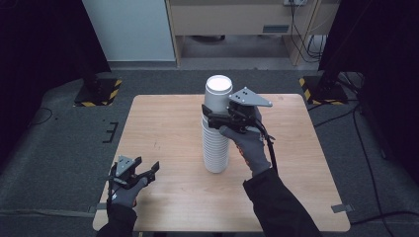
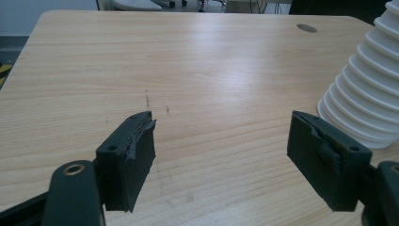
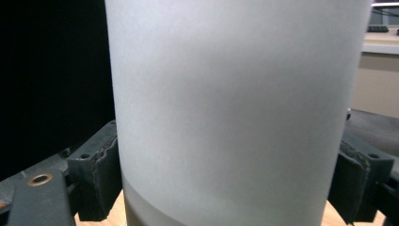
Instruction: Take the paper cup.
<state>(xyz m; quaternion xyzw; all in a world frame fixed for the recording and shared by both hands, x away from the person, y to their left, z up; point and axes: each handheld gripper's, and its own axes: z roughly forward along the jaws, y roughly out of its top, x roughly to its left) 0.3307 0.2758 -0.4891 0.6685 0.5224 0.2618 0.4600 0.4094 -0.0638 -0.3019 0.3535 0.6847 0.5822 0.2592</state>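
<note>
One stack of cups (image 1: 216,143) stands upright; from the high view we find the right gripper (image 1: 213,118) level with the top cup (image 1: 218,95), left gripper (image 1: 132,174) well apart. Left gripper view: jaws apart, stack ahead-right. Right gripper view: top cup (image 3: 230,108) sits between the jaws, apparently clamped.

1. A white paper cup (image 3: 230,108) stands upright, close to the camera.
2. The right gripper (image 3: 230,183) has one black jaw on each side of the cup, both pressed against its wall.
3. A slightly darker band crosses the cup's lower part.
4. Pale wood table (image 3: 115,212) shows beneath.
5. Black background lies left.
</note>
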